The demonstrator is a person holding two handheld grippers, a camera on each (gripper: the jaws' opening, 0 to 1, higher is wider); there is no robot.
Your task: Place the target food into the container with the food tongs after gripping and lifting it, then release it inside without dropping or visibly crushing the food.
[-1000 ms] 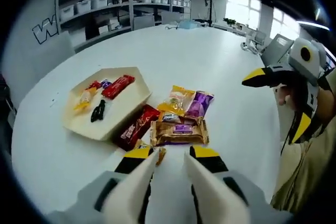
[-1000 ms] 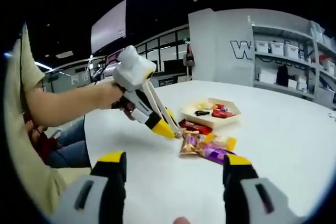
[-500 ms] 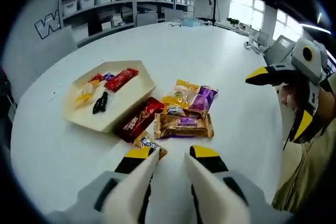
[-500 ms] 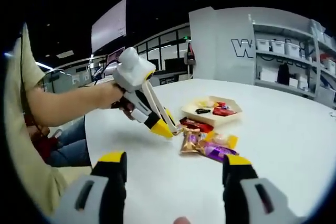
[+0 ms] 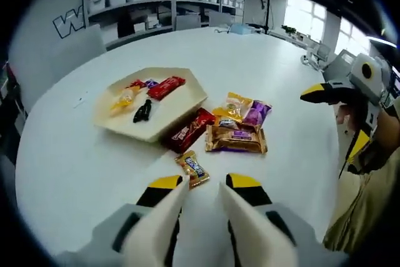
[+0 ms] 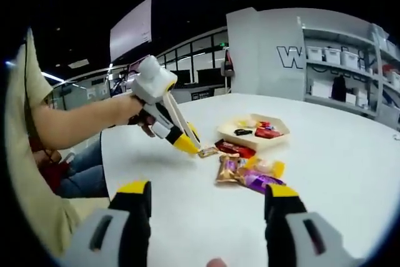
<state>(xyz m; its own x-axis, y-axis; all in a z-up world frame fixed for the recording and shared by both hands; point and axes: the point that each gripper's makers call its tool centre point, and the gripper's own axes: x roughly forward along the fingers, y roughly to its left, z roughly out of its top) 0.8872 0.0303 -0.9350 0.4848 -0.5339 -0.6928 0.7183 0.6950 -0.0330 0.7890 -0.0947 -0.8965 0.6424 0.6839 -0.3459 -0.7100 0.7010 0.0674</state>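
We see a white round table (image 5: 75, 173) bearing a beige hexagonal tray (image 5: 187, 98) of wrapped sweets, with a brown snack packet (image 5: 236, 140) among others beside it. Our left gripper (image 5: 200, 187), jaws slightly parted and empty, hovers near a small gold candy (image 5: 192, 167). Our right gripper (image 6: 206, 201) hangs spread wide, well apart.

— Any lettering you can read?
— One large outlined "W" on the grey wall (image 5: 69, 23) beside the shelves; in the right gripper view the same letter (image 6: 289, 57) stands on that wall; the rest is cut off.
— And the snack wrappers (image 5: 236, 140)?
— Printed, but too small to read.
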